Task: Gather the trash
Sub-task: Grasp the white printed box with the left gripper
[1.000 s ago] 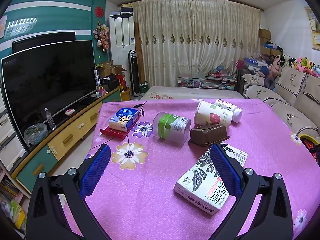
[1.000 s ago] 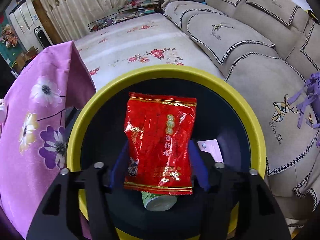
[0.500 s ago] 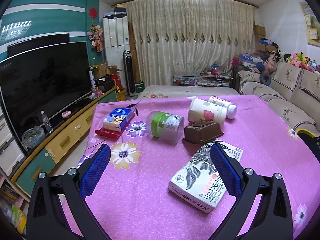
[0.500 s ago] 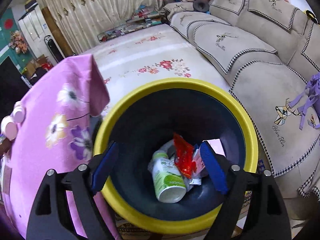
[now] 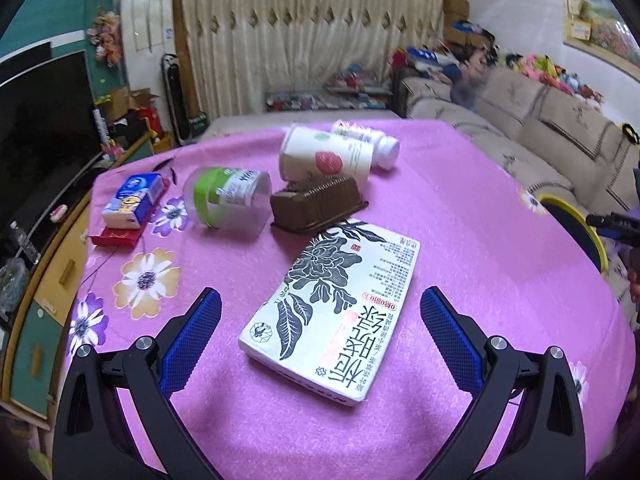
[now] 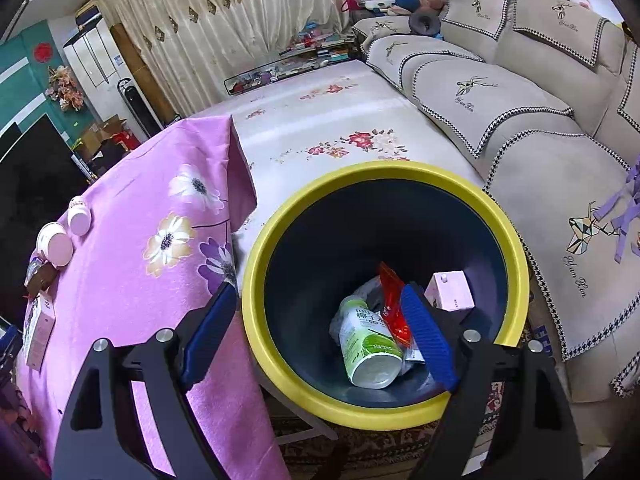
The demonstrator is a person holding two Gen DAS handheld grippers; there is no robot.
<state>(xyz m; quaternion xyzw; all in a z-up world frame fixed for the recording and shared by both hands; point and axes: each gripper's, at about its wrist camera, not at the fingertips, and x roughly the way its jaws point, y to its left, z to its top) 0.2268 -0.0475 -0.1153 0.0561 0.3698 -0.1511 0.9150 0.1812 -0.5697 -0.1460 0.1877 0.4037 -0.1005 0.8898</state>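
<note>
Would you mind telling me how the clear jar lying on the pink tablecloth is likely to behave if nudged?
The clear jar lies on its round side, so it would probably roll. It looks empty, so likely light. Its smooth plastic may slip between pads.

A pink cloth with white, purple and cream flowers covers the worktop. A white carton bears black leaf prints. A brown tray lies near it. The bin is dark blue with a yellow rim and contains a red packet.

Even indoor light, soft shadows — fisheye bending at dark corners, left view's far half motion-blurred.
</note>
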